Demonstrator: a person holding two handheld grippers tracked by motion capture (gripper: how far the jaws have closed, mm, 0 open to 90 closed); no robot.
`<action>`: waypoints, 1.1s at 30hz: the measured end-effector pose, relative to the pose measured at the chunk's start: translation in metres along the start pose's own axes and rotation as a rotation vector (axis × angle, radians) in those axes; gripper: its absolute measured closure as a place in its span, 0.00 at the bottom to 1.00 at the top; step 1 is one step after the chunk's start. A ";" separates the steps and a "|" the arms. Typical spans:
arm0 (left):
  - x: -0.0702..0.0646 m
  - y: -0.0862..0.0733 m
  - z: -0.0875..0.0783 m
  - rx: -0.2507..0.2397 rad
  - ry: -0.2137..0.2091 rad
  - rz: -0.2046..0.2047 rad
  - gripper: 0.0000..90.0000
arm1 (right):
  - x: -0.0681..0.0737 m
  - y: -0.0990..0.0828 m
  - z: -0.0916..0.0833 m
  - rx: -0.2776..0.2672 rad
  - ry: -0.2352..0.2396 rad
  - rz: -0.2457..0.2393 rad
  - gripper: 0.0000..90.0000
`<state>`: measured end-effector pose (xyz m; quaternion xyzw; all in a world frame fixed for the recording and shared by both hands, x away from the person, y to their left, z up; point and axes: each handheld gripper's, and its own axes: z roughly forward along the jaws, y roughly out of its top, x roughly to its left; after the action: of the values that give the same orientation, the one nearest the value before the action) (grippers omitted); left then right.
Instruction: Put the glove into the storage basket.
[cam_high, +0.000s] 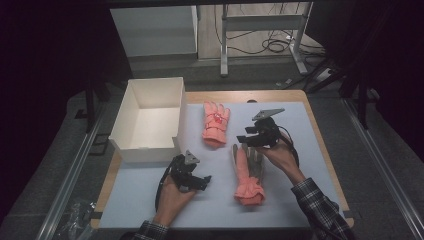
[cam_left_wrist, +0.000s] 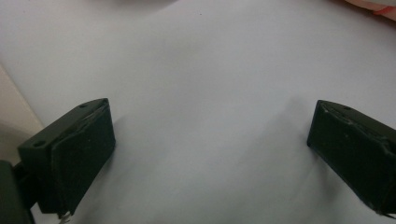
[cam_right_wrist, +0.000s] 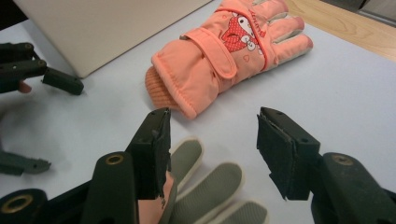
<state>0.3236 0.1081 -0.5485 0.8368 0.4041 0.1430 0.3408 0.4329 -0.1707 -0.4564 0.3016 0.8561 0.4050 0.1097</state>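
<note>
Right gripper (cam_right_wrist: 212, 154) jaws apart, empty, above the near glove's (cam_high: 248, 172) fingertips; left gripper (cam_left_wrist: 210, 154) spread wide over bare mat (cam_left_wrist: 201, 70), grasping nothing.

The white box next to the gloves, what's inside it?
The white box looks empty: bare white floor and inner walls show. Its near wall hides the strip of floor right behind it.
</note>
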 end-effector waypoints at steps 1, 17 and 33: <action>0.000 0.000 0.000 0.000 0.000 0.000 0.01 | -0.001 0.002 0.002 0.002 0.002 0.001 0.50; 0.000 0.000 0.000 -0.002 0.000 0.001 0.01 | -0.005 0.034 0.044 0.031 0.020 -0.005 0.50; 0.000 0.000 0.000 0.000 0.000 0.000 0.01 | -0.014 0.057 0.084 0.032 -0.018 -0.002 0.50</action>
<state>0.3238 0.1081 -0.5486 0.8368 0.4041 0.1429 0.3406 0.5048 -0.0982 -0.4682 0.3061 0.8619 0.3883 0.1127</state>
